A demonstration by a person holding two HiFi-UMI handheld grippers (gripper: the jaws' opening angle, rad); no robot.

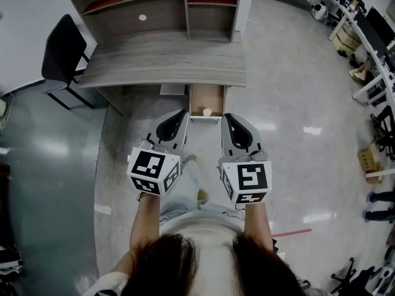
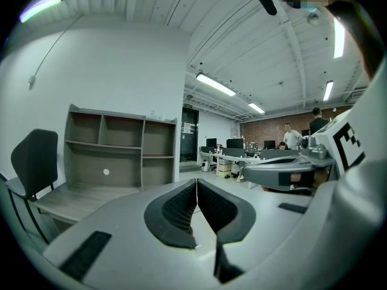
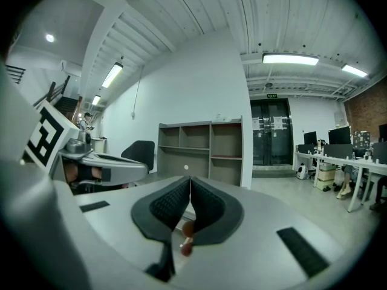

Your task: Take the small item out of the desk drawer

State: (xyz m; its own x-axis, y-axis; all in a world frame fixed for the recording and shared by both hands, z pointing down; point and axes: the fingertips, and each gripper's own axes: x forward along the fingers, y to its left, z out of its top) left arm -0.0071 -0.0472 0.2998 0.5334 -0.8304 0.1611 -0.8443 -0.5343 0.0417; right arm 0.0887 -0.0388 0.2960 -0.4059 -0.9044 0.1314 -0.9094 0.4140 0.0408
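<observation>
The drawer under the grey wooden desk stands pulled out toward me. A small white item lies at its front end. My left gripper hangs just left of the drawer front, its jaws shut with nothing between them. My right gripper hangs just right of the drawer front, also shut and empty. Both sit above the floor, apart from the drawer. In the left gripper view, the left gripper has its pads meeting at the tip. The right gripper looks the same in its own view.
An open shelf unit stands on the back of the desk. A black chair sits at its left. Office desks with monitors and a cardboard box line the right side. Glossy floor lies around me.
</observation>
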